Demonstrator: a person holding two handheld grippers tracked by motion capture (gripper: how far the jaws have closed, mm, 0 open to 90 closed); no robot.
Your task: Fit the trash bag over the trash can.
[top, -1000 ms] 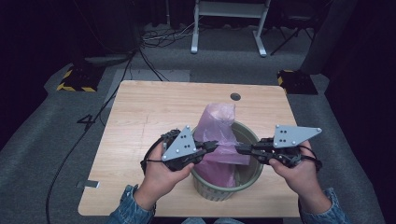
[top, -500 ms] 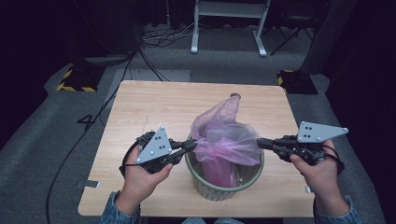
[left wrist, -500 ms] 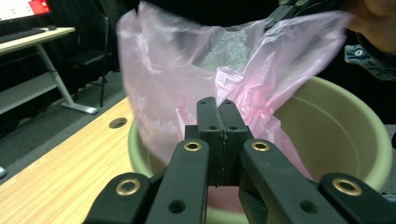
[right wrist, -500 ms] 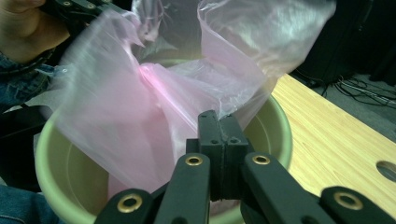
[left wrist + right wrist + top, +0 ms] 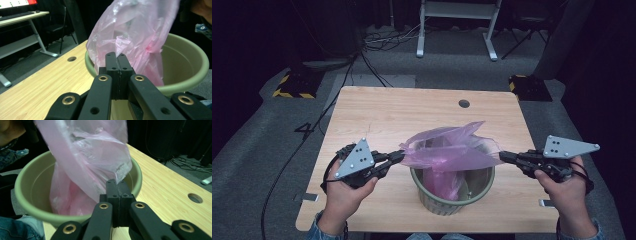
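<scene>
A pale green round bin stands on the wooden table near its front edge. A thin pink plastic bag hangs into it and is stretched wide above the rim. My left gripper is shut on the bag's left edge, just left of the bin. My right gripper is shut on the bag's right edge, just right of the bin. In the left gripper view the closed jaws pinch the pink bag over the bin's rim. The right gripper view shows the same pinch on the bag above the bin.
The table has a round cable hole at its back right. Beyond it on the grey floor stand a white desk frame, cables and two yellow-black striped blocks. Bare tabletop lies behind and to the left of the bin.
Both grippers have moved apart, the left one leftward and the right one rightward, pulling the bag's mouth from a bunched upright shape into a wide stretch over the bin.
</scene>
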